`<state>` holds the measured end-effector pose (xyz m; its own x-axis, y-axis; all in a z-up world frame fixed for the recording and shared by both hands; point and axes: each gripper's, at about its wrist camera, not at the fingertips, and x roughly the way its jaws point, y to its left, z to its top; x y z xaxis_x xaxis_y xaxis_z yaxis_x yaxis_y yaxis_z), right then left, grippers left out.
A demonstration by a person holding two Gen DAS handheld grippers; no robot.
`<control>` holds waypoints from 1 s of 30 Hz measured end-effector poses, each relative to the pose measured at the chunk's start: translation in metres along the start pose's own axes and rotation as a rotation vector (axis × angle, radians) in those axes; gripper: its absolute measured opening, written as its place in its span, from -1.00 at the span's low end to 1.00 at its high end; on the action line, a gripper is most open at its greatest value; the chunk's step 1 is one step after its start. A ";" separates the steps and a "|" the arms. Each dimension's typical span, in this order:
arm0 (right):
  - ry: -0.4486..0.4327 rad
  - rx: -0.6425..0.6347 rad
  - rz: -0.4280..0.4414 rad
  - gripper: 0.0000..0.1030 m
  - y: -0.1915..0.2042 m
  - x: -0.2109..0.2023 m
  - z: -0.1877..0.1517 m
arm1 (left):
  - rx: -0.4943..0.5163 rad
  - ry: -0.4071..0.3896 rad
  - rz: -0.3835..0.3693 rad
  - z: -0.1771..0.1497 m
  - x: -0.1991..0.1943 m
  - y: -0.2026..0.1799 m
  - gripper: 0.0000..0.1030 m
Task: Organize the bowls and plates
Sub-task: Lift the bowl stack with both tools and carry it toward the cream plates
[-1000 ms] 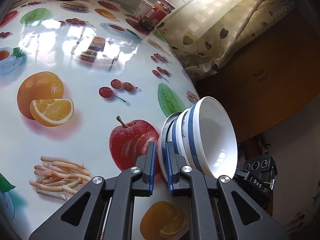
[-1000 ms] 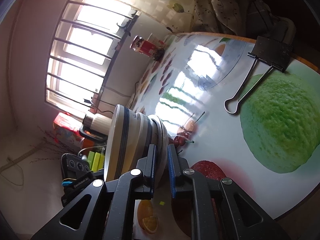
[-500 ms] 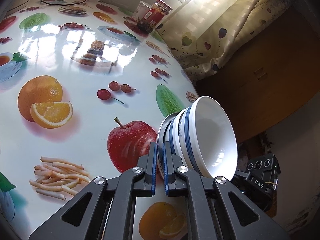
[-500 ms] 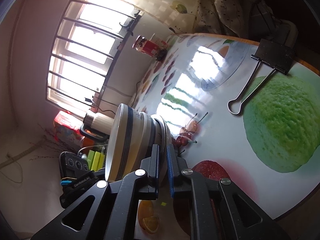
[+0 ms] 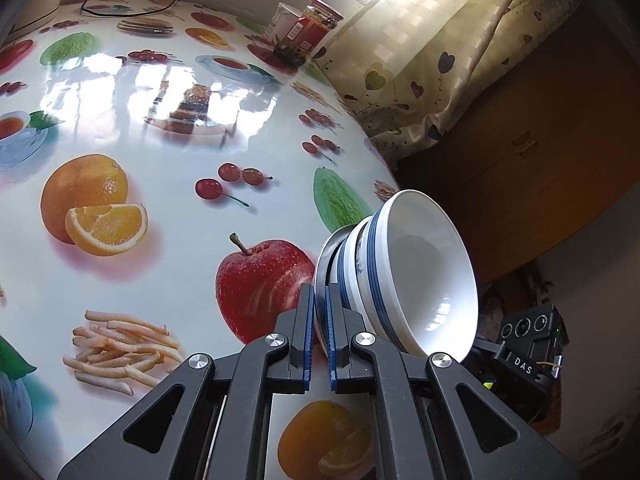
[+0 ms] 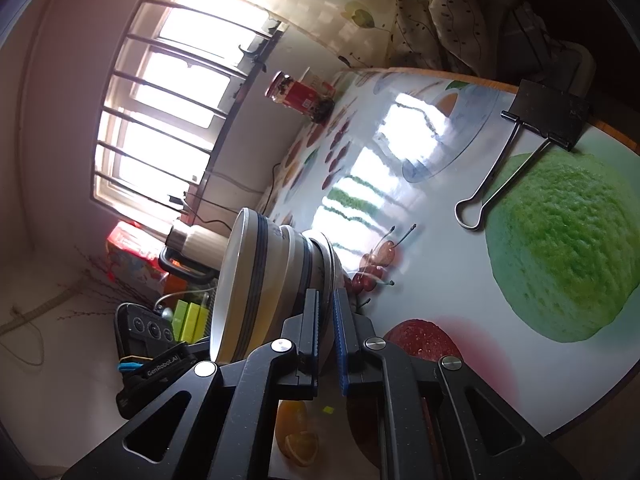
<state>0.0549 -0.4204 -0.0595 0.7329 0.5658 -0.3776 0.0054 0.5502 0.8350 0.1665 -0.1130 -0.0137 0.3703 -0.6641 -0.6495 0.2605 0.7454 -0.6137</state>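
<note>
- Gripping from opposite sides, the left gripper [image 5: 317, 300] and right gripper [image 6: 326, 306] each pinch the rim of a plate [image 5: 322, 264] under two stacked blue-banded bowls [image 5: 424, 276].
- Stack sits at the edge of a table [image 5: 160, 200] covered in a glossy fruit print.
- A red-labelled jar [image 5: 310, 32] stands far back near a curtain [image 5: 420, 52].
- A black binder clip [image 6: 548, 114] lies on the table.

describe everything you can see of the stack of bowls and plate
The stack is a white glossy bowl with blue rim bands, nested in a second banded bowl on a thin plate. It looks ceramic. It appears tipped on edge above the fruit-print tablecloth. The left gripper and right gripper each pinch the plate's rim.
</note>
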 end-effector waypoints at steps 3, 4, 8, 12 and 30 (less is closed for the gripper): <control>-0.001 0.001 0.004 -0.81 0.000 -0.001 0.000 | 0.007 0.001 0.008 -0.002 -0.001 -0.001 -0.93; -0.002 0.000 0.005 -0.81 0.000 -0.001 0.000 | 0.009 0.001 0.010 -0.002 -0.001 -0.001 -0.93; 0.001 -0.007 0.006 -0.81 0.003 -0.001 0.002 | 0.009 0.000 0.014 -0.002 -0.001 -0.002 -0.93; 0.000 -0.007 0.008 -0.81 0.004 -0.001 0.002 | 0.010 0.001 0.014 -0.001 -0.001 -0.002 -0.93; 0.029 -0.042 0.036 -0.81 0.018 0.010 0.003 | 0.010 -0.044 0.035 -0.002 -0.021 -0.001 -0.93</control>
<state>0.0643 -0.4073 -0.0469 0.7118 0.6035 -0.3594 -0.0496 0.5536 0.8313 0.1565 -0.1000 -0.0007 0.4184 -0.6342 -0.6501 0.2552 0.7691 -0.5860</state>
